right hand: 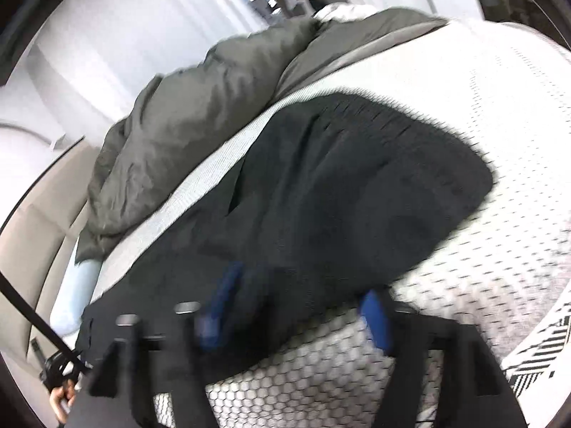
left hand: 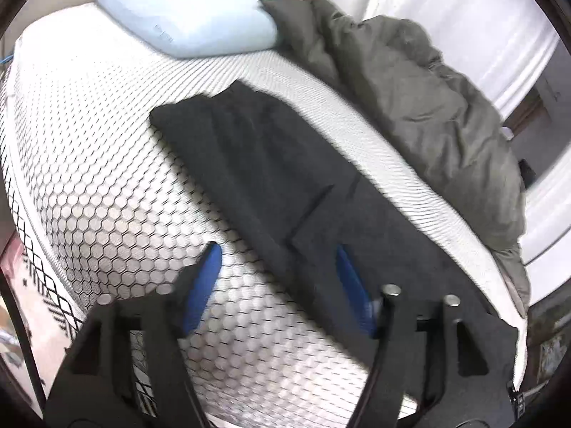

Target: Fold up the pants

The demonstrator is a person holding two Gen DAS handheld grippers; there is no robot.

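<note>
1. The dark charcoal fabric pants lie spread flat on a white mattress printed with a black hexagon pattern; in the left wrist view they run as a long strip from the middle of the bed down toward the lower right.
2. The left gripper, black with blue pads, has its fingers spread wide; one blue pad sits over the bare mattress, the other over the pants; whether either pad touches is not clear.
3. In the right wrist view the same pants fill the centre, their rounded end toward the right; the picture is blurred.
4. The right gripper also has its fingers apart; its left pad lies against the dark cloth, its right pad at the edge of the pants over the mattress; nothing is pinched between them.
5. A crumpled olive-grey quilt lies along the far side of the bed, just beside the pants with a band of mattress between; a pale blue pillow rests at the head, touching the quilt.
</note>
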